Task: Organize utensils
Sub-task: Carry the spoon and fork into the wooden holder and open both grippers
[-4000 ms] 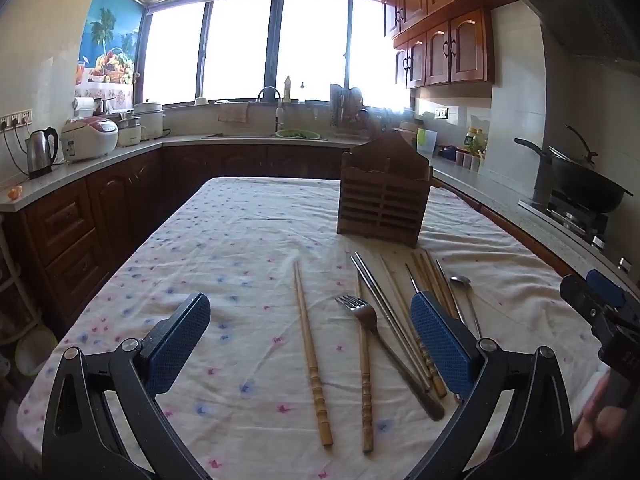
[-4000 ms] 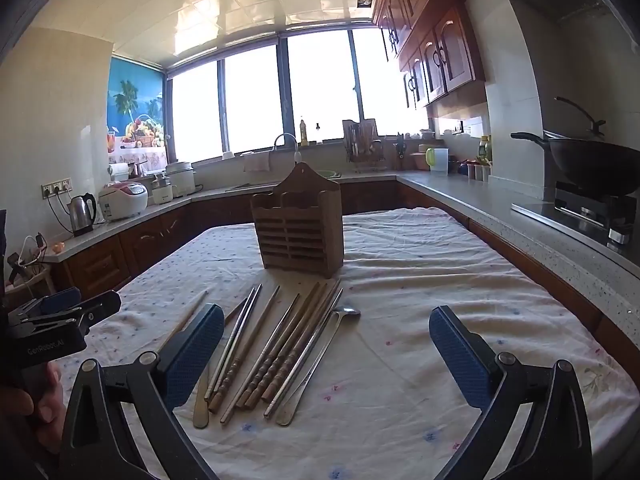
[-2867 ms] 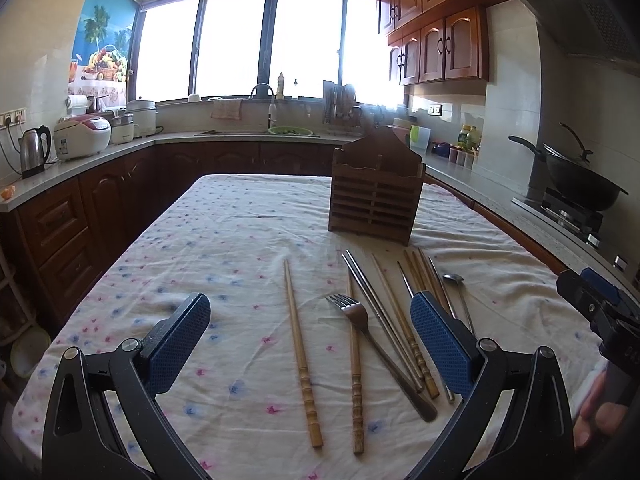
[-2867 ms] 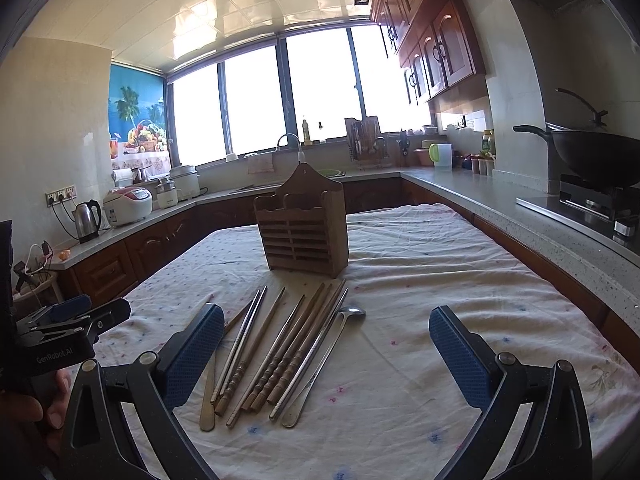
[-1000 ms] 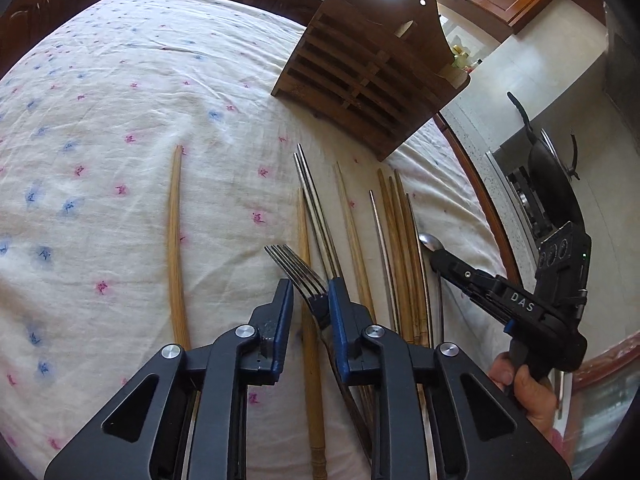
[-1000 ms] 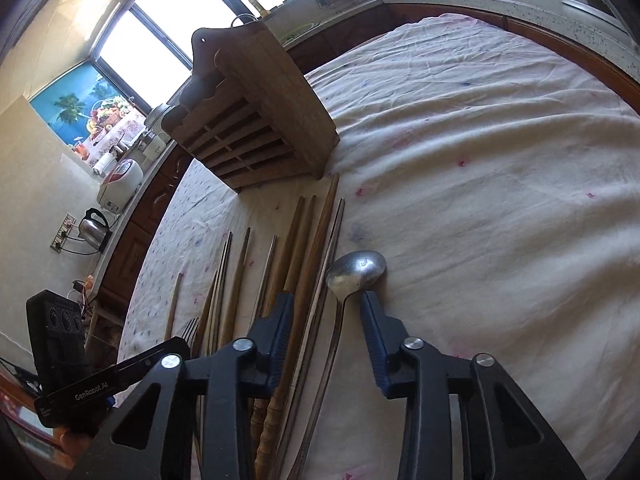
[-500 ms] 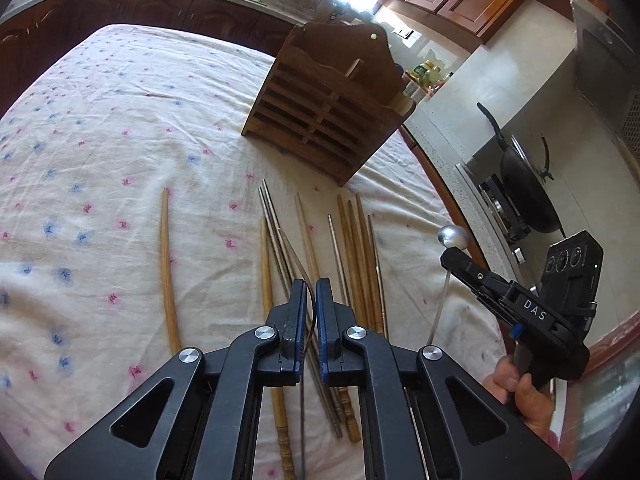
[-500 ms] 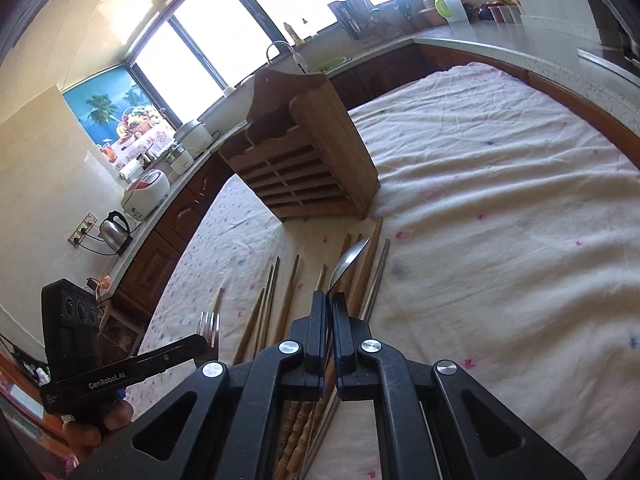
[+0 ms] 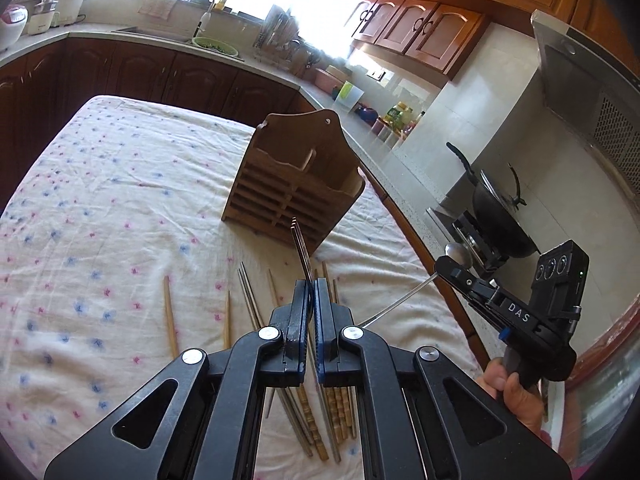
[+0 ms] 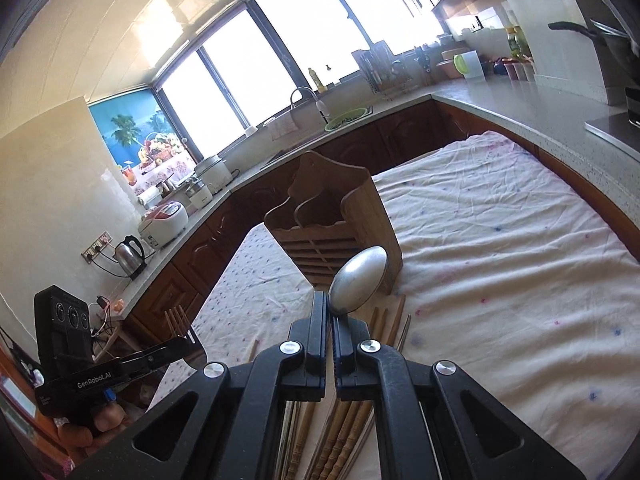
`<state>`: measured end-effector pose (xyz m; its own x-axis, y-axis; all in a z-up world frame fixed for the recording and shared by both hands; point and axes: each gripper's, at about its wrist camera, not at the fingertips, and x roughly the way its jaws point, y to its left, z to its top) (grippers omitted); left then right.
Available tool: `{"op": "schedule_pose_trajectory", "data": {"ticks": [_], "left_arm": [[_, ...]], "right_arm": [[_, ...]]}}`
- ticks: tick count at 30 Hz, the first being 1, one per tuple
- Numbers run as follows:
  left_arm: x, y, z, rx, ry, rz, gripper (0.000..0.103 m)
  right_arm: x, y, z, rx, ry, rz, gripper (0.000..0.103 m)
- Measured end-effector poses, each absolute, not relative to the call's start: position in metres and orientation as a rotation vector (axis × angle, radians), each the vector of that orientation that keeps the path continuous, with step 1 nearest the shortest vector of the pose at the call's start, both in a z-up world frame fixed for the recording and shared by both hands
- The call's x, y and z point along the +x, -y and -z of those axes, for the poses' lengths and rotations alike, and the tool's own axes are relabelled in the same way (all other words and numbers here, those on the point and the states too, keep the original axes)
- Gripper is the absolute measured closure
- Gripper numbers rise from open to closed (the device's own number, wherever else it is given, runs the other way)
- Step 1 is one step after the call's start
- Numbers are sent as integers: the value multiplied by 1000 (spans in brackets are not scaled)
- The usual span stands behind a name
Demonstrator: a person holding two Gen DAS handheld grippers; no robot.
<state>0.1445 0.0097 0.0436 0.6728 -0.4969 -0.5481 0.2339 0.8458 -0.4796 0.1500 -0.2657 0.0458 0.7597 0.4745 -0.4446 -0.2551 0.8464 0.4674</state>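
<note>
1. A table (image 9: 100, 208) carries everything, covered by a cream cloth (image 9: 132, 184) printed with small pink and blue flowers and creased in places.
2. A wooden slatted cutlery holder (image 9: 294, 196) stands upright on the cloth, near the middle.
3. In front of the holder, wooden and metal chopsticks (image 9: 248, 304) lie loose on the cloth, roughly side by side.
4. One wooden chopstick (image 9: 171, 316) lies apart, left of the rest.

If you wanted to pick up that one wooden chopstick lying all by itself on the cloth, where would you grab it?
Probably near the middle of the lone chopstick, coming straight down from above with the tongs set across it. It lies flat on the tablecloth, thin and long, so only its two sides offer a hold. Bare cloth on both sides gives the fingers room, unlike the crowded bundle of chopsticks nearby.
</note>
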Motion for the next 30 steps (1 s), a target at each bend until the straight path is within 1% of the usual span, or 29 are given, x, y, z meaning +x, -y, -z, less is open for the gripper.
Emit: {"op": "schedule_pose_trajectory", "data": {"ticks": [9, 17, 20, 25, 30], "left_arm": [[176, -15, -80, -382, -646, 432, 101], [236, -11, -136, -370, -511, 453, 101], [265, -10, -148, -392, -484, 456, 101], [305, -13, -142, -457, -459, 446, 101], [327, -13, -114, -483, -456, 421, 101]], "right_arm": [[172, 264, -69, 363, -524, -391, 101], [214, 259, -113, 277, -417, -347, 101], [235, 256, -132, 233, -376, -332, 101], [264, 247, -143, 154, -352, -304, 101], [285, 233, -121, 97, -401, -296, 101]]}}
